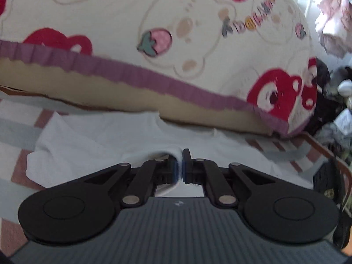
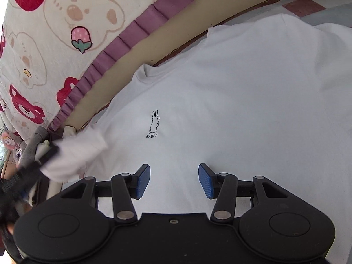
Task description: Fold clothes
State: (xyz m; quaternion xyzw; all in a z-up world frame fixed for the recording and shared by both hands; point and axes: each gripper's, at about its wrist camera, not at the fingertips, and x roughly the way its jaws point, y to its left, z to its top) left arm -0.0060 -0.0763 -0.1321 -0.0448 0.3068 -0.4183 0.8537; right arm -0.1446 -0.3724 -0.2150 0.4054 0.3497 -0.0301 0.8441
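A white T-shirt (image 2: 220, 92) with a small black rabbit print (image 2: 154, 123) lies spread flat on the bed, its collar (image 2: 143, 70) toward the pillow. My right gripper (image 2: 174, 177) hovers open just over the shirt's lower chest, with nothing between its blue pads. My left gripper (image 1: 180, 161) is shut on a raised fold of the white T-shirt (image 1: 99, 136). In the right wrist view the left gripper (image 2: 33, 165) shows as a blurred black shape at the far left, holding the sleeve (image 2: 74, 154) lifted off the bed.
A big cream pillow (image 1: 154, 17) printed with bears and strawberries, edged with a purple frill (image 1: 132, 72), lies along the far side of the shirt. A checked sheet (image 1: 19, 118) covers the bed. Dark clutter (image 1: 336, 110) and plush toys (image 2: 13, 145) sit past the bed's end.
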